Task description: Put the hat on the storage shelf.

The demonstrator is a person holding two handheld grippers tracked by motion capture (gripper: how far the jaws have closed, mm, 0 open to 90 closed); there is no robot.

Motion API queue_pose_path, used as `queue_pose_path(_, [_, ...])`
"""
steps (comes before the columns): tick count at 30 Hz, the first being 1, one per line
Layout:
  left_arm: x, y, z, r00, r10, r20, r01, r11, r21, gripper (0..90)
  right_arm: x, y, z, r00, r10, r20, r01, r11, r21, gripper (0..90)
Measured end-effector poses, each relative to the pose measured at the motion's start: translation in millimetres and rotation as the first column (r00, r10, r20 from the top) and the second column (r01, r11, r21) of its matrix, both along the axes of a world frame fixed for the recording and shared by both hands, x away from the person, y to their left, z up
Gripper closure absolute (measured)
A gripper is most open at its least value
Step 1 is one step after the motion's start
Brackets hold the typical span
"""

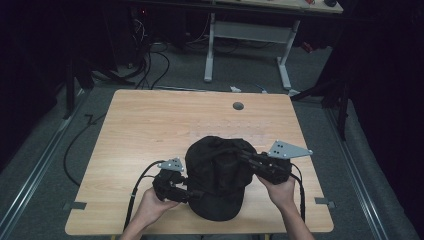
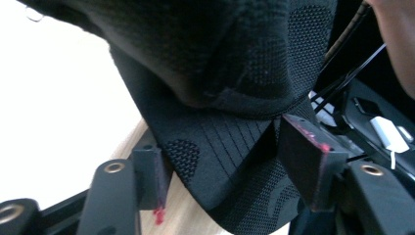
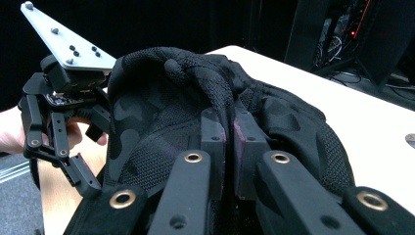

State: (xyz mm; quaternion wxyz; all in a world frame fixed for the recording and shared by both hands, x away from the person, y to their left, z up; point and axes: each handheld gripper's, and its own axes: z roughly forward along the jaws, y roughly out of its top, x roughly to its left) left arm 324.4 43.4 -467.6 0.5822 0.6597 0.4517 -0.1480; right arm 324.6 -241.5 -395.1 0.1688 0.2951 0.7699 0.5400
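On one table, one cap: right fingers pinch it, left fingers straddle its brim

The surface is lit from above while the surrounding room is left dark. In the left gripper view it is blown out to white glare. Dim, slightly soft detail is given on the black cap.

The high view looks forward and down on the pale wooden tabletop from afar; both gripper views sit close, sharing the black mesh fabric cap.
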Motion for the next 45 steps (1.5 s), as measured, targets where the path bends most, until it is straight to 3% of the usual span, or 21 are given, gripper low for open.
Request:
queue_pose_path(8, [-1.5,0.7,2.5,0.9998,-0.014,-0.014,0.014,0.9998,-0.011,56.0,2.0,-1.2,0.7,0.9999,-0.006,0.012,0.006,0.9999,0.010,85.5])
queue_pose_path(12, [-2.1,1.4,4.2,0.9989,-0.022,-0.042,0.021,0.9997,-0.014,61.1,2.5,-0.3,1.0,0.9999,-0.010,0.012,0.009,0.9999,0.003,85.2])
queue_pose_path(18, [-6.5,4.2,9.6,0.9965,-0.060,-0.058,0.057,0.9969,-0.055,70.2,2.3,-0.4,4.4,0.9997,-0.008,0.025,0.008,1.0000,0.003,84.3])
queue_pose_path(25, [-11.8,8.2,17.6,0.9928,-0.106,-0.054,0.101,0.9904,-0.094,84.7,2.1,-2.2,7.0,0.9995,-0.008,0.031,0.008,0.9999,0.009,81.4])
queue_pose_path(30, [-18.0,9.7,24.4,0.9933,-0.113,-0.022,0.110,0.9880,-0.108,85.8,2.1,-3.4,8.5,0.9994,-0.005,0.034,0.004,0.9999,0.017,80.0])
queue_pose_path(34, [-20.8,12.2,28.5,0.9953,-0.096,0.009,0.096,0.9884,-0.117,86.0,2.5,-6.9,9.7,0.9998,-0.006,0.021,0.005,0.9987,0.051,73.7])
queue_pose_path(35, [-21.1,12.8,29.4,0.9961,-0.087,0.017,0.088,0.9890,-0.119,86.0,3.1,-8.9,9.7,0.9999,-0.002,0.011,0.002,0.9980,0.063,66.7])
queue_pose_path(41, [-20.9,16.5,30.4,0.9973,-0.056,0.046,0.061,0.9920,-0.110,86.1,3.6,-17.9,6.4,0.9986,-0.043,-0.030,0.045,0.9960,0.076,47.1])
queue_pose_path(45, [-20.5,18.0,30.9,0.9977,-0.032,0.060,0.038,0.9936,-0.107,86.1,3.1,-26.8,-2.3,0.9958,-0.073,-0.056,0.077,0.9933,0.086,42.0])
